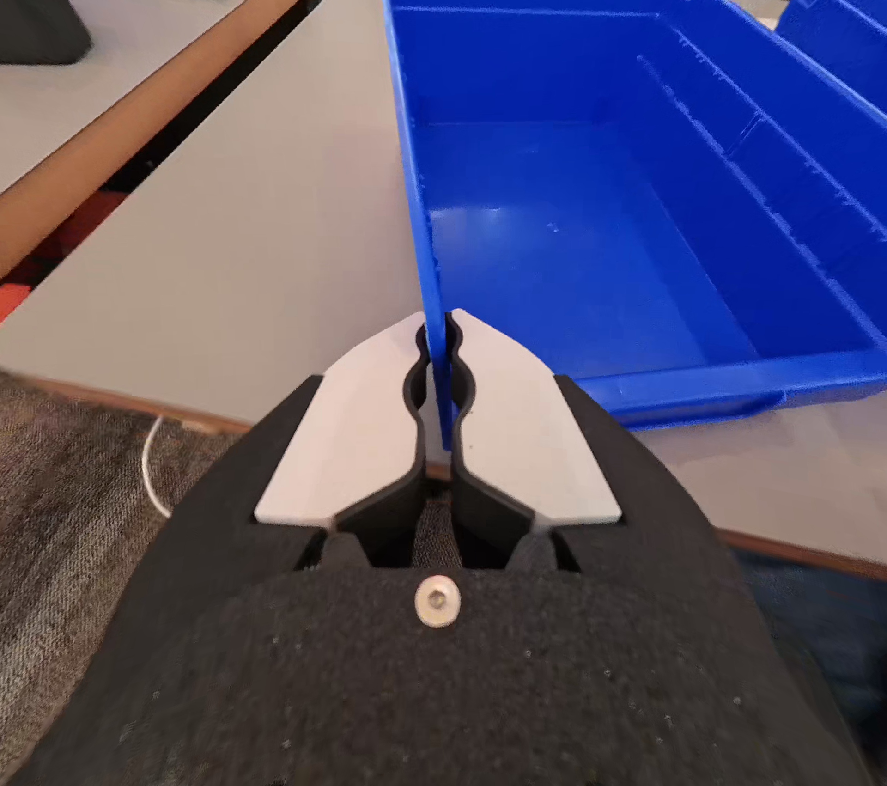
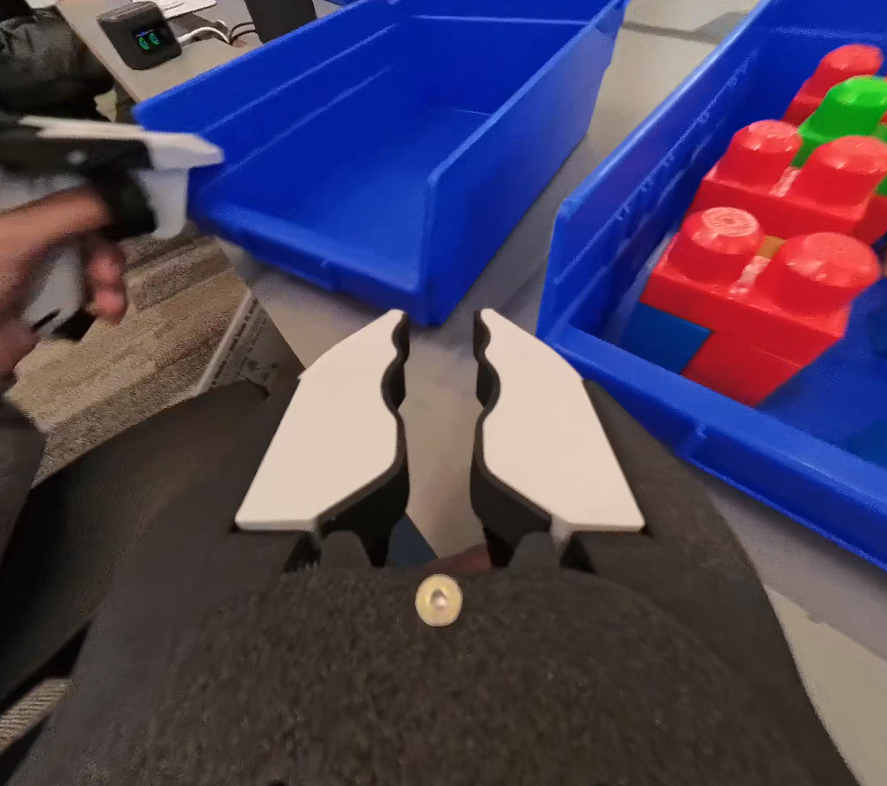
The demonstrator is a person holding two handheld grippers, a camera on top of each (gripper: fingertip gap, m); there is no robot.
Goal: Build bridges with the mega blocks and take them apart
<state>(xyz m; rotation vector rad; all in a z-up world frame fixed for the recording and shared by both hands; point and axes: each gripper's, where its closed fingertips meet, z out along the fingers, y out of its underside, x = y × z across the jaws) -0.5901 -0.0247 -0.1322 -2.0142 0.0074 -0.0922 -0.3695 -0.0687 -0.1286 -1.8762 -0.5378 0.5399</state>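
Pinching the empty blue bin's side wall near the bench's front edge, apparently to reposition it, the left gripper works while the right gripper hovers spread beside the neighbouring bin of mega blocks.

Left wrist view: close, low at the grey desk's near edge, facing along the empty blue plastic bin's left wall. Right wrist view: slightly farther back and right, above the near edge, facing across. Shared: that bin and desk.
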